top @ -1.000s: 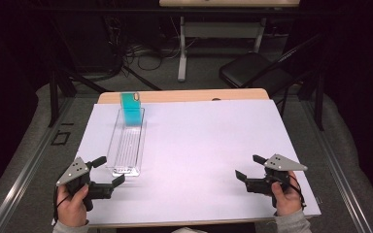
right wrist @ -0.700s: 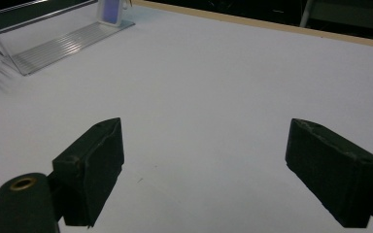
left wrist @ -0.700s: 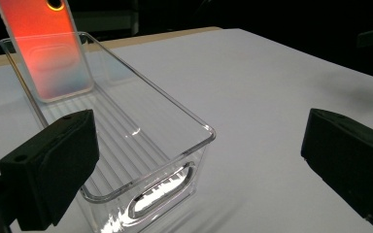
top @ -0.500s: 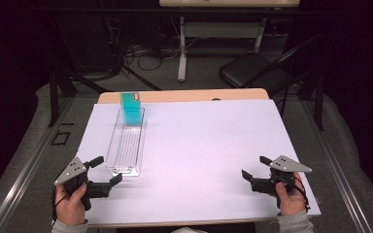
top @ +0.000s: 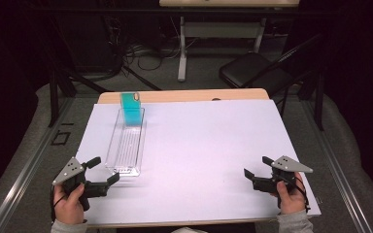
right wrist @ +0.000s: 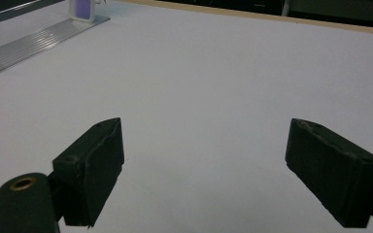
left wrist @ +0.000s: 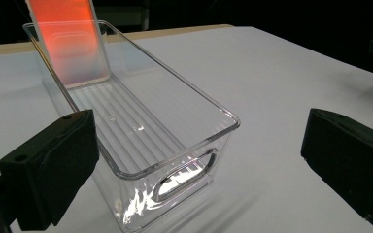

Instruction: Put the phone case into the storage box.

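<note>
A long clear plastic bin (top: 125, 143) lies on the white table sheet (top: 199, 145), left of centre. A flat teal slab (top: 131, 109) leans upright at its far end. My left gripper (top: 103, 170) is open, just short of the bin's near end. In the left gripper view the bin (left wrist: 175, 145) sits ahead between the spread jaws of the left gripper (left wrist: 199, 145), untouched, and the slab (left wrist: 73, 39) looks orange. My right gripper (top: 257, 166) is open over bare sheet near the front right. The right gripper (right wrist: 209, 160) has nothing between its jaws; the bin (right wrist: 34, 41) is far off.
A wooden table edge (top: 199, 94) shows behind the sheet. Beyond the table stand a black folding chair (top: 252, 73) and a white desk leg (top: 182, 53), with cables on the floor. The sheet's front edge (top: 189, 223) is close to both hands.
My right gripper has drifted slightly to the right and toward the front edge, still open. The left gripper and the bin have hardly moved.
</note>
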Demonstrator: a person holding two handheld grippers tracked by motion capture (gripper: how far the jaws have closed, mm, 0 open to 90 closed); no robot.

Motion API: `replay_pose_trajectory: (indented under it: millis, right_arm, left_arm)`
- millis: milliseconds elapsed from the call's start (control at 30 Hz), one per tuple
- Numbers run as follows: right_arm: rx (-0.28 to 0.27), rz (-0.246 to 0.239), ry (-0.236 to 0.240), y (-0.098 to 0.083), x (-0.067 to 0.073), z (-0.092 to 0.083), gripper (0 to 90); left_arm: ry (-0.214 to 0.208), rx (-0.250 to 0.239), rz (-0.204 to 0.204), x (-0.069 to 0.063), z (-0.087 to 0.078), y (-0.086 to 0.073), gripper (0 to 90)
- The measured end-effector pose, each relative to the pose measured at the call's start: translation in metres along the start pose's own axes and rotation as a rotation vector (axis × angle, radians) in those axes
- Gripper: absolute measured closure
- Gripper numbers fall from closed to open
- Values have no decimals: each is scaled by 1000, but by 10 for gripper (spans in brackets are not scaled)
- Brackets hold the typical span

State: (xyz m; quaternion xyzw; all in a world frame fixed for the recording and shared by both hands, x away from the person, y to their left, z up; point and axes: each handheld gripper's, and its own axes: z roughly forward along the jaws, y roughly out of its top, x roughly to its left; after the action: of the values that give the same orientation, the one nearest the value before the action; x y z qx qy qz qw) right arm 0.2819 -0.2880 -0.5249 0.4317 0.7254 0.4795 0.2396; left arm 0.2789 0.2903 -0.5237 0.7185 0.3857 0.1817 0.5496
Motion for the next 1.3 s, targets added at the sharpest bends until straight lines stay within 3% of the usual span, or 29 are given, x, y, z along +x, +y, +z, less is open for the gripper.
replay_pose_trajectory:
  millis: [467, 1300]
  right_arm:
    - [-9, 27, -20, -2, -5, -1, 137]
    - [-15, 32, -33, -4, -5, -1, 137]
  left_arm:
    - [8, 5, 0, 4, -1, -5, 3]
    - [31, -3, -13, 7, -4, -5, 3]
